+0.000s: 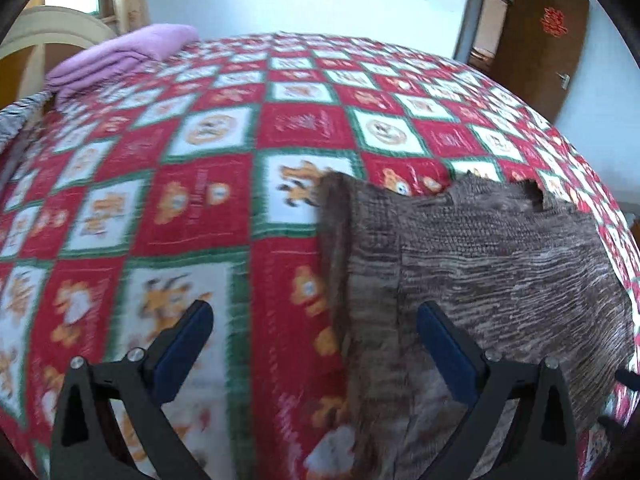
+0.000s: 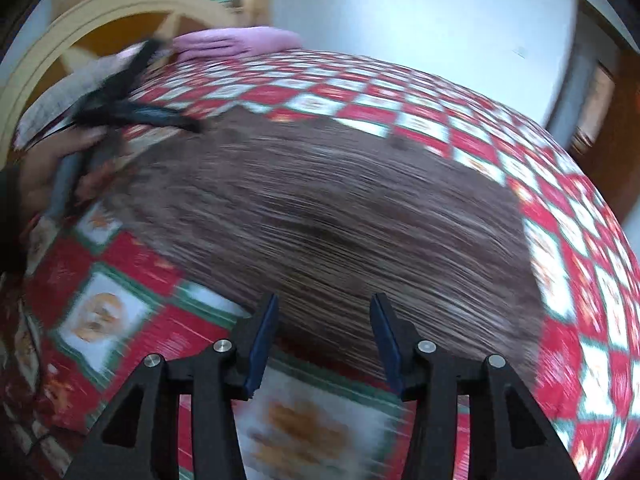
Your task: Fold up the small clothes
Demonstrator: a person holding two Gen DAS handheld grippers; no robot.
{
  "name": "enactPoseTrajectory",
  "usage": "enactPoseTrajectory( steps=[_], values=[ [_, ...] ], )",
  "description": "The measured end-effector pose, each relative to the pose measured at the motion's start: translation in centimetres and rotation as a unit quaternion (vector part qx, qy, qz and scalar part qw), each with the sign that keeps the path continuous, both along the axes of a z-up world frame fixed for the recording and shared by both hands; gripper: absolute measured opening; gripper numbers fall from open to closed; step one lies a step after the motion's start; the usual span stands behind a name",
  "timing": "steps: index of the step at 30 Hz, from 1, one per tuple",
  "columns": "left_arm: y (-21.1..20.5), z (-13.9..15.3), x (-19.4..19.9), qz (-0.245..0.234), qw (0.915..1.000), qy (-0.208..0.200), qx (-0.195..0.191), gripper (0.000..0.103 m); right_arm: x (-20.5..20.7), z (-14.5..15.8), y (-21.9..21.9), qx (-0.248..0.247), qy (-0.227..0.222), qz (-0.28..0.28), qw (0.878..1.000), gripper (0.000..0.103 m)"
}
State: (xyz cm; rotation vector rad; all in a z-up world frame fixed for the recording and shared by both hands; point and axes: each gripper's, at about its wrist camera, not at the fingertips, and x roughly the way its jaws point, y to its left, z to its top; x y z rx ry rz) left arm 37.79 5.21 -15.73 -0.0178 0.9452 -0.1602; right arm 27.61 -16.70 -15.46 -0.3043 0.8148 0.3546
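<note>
On the bed, a red, white and green checked bedspread (image 1: 224,208) with cartoon prints covers the whole surface. A brown knitted garment (image 1: 492,264) lies flat on this bedspread, its left part folded over so that a doubled edge runs down the cloth.

Left gripper (image 1: 316,320): fingers spread wide, nothing between the pads. The right-hand finger sits over the garment's folded edge; the left-hand finger is over bare bedspread. Whether either finger touches the fabric cannot be determined.

Right gripper (image 2: 324,316): fingers partly spread, nothing pinched. The tips point at the near edge of the garment, which fills the middle of the right wrist view. That view is heavily blurred.

A person's hand (image 2: 52,168) holding the left gripper appears at the left edge. A folded lilac blanket (image 1: 120,56) rests at the far corner, beside a cream arched headboard (image 2: 100,16).
</note>
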Motion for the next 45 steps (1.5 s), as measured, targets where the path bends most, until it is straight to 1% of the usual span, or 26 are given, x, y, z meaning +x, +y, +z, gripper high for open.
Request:
enactPoseTrajectory(
  steps=[2, 4, 5, 9, 13, 14, 16, 20, 22, 26, 29, 32, 34, 37, 38, 39, 41, 43, 45],
  values=[
    [0.0, -0.6, 0.7, -0.004, 0.9998, 0.010, -0.014, 0.103, -0.1, 0.0, 2.7, -0.006, -0.003, 0.027, 1.000, 0.049],
    [0.4, -0.4, 1.1, -0.006, 0.9993, 0.003, -0.037, 0.103, -0.4, -0.1, 5.5, -0.024, -0.015, 0.055, 0.998, 0.049],
    [0.5, -0.4, 1.4, -0.011, 0.9990, 0.003, -0.043, 0.103, -0.5, -0.3, 7.1, -0.037, -0.022, 0.069, 0.997, 0.049],
    [0.1, -0.7, 2.4, -0.031, 0.9985, 0.002, -0.045, 0.103, -1.0, -0.9, 11.5, -0.074, -0.044, 0.109, 0.990, 0.049],
    [-0.7, -0.9, 3.0, -0.048, 0.9986, -0.004, -0.024, 0.103, -1.1, -1.6, 14.4, -0.091, -0.052, 0.129, 0.986, 0.049],
    [-0.8, -0.9, 3.0, -0.052, 0.9984, -0.005, -0.023, 0.103, -1.0, -1.8, 14.8, -0.095, -0.053, 0.132, 0.985, 0.049],
    [-0.5, -0.9, 3.0, -0.057, 0.9978, -0.006, -0.034, 0.103, -0.6, -2.2, 15.8, -0.103, -0.058, 0.134, 0.984, 0.049],
    [0.7, -0.8, 3.4, -0.060, 0.9948, -0.005, -0.082, 0.102, -0.6, -3.1, 17.5, -0.118, -0.059, 0.142, 0.981, 0.049],
    [0.8, -0.8, 3.5, -0.059, 0.9939, -0.007, -0.093, 0.101, -0.5, -3.3, 18.2, -0.128, -0.077, 0.143, 0.978, 0.049],
    [0.4, -0.7, 3.5, -0.057, 0.9945, -0.018, -0.086, 0.097, -0.2, -3.5, 18.9, -0.126, -0.084, 0.131, 0.980, 0.049],
    [0.1, -0.7, 3.5, -0.060, 0.9951, -0.021, -0.076, 0.094, 0.0, -3.5, 19.6, -0.137, -0.093, 0.131, 0.978, 0.049],
    [0.0, -0.6, 3.6, -0.064, 0.9949, -0.023, -0.074, 0.087, 0.1, -3.6, 19.7, -0.137, -0.093, 0.131, 0.977, 0.049],
    [0.0, -0.6, 3.5, -0.064, 0.9947, -0.027, -0.076, 0.082, 0.2, -3.5, 19.4, -0.128, -0.089, 0.131, 0.979, 0.048],
    [-0.3, -0.5, 3.3, -0.066, 0.9951, -0.030, -0.067, 0.079, 0.4, -3.3, 19.1, -0.116, -0.084, 0.134, 0.981, 0.039],
    [-0.4, -0.5, 3.2, -0.067, 0.9953, -0.031, -0.063, 0.079, 0.3, -3.4, 19.2, -0.117, -0.085, 0.136, 0.980, 0.030],
    [-0.5, -0.5, 3.2, -0.068, 0.9953, -0.033, -0.061, 0.077, 0.1, -3.5, 19.3, -0.121, -0.085, 0.140, 0.979, 0.026],
    [-0.6, -0.5, 3.1, -0.072, 0.9950, -0.035, -0.060, 0.073, 0.1, -3.7, 20.0, -0.128, -0.088, 0.144, 0.977, 0.023],
    [-0.7, -0.5, 3.1, -0.078, 0.9944, -0.034, -0.062, 0.067, 0.1, -3.8, 20.1, -0.131, -0.090, 0.148, 0.976, 0.019],
    [-1.0, -0.5, 3.0, -0.084, 0.9941, -0.035, -0.059, 0.063, 0.1, -3.9, 20.2, -0.130, -0.086, 0.150, 0.976, 0.016]
  ],
)
